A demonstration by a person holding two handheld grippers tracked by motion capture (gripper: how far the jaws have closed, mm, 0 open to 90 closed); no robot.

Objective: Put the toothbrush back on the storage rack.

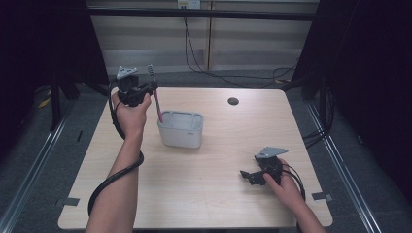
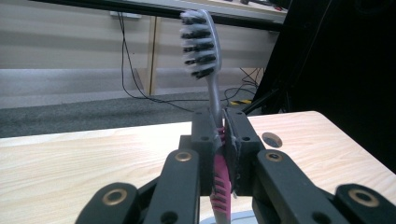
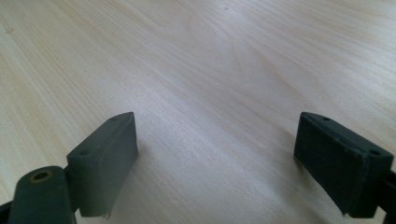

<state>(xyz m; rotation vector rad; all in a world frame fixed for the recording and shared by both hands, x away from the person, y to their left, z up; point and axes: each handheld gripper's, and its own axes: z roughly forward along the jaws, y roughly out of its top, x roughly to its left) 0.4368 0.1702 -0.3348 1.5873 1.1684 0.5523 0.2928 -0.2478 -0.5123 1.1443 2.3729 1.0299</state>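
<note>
A: Near the table's (image 1: 204,194) far left corner, the left gripper (image 1: 151,87) is clamping a toothbrush (image 1: 156,99), jaws nearly closed on the handle.

B: Which end is up?

A: Bristles are pointing up, pink handle end is hanging down. From the left gripper view the toothbrush (image 2: 211,84) is standing almost upright between the pads, pinched where grey neck meets pink grip.

B: Where's it sitting relative to the tub?

A: It's hovering at the far left rim of the grey tub (image 1: 180,130), which is standing left of the table's middle. Handle tip is looking like it's at or just over the rim. Can't tell if it's touching or already inside.

B: Right side?

A: Right gripper (image 1: 248,175) is resting near the front right corner, jaws standing wide, nothing between them. Its own view is showing both pads (image 3: 105,161) spread over bare wood.

B: Progress?

A: Judging it as mid-way: brush is being gripped and lifted, positioned at the tub. What's left, I'd guess, is lowering it in handle first and letting go. Right hand is idling, doing no part of it.
</note>
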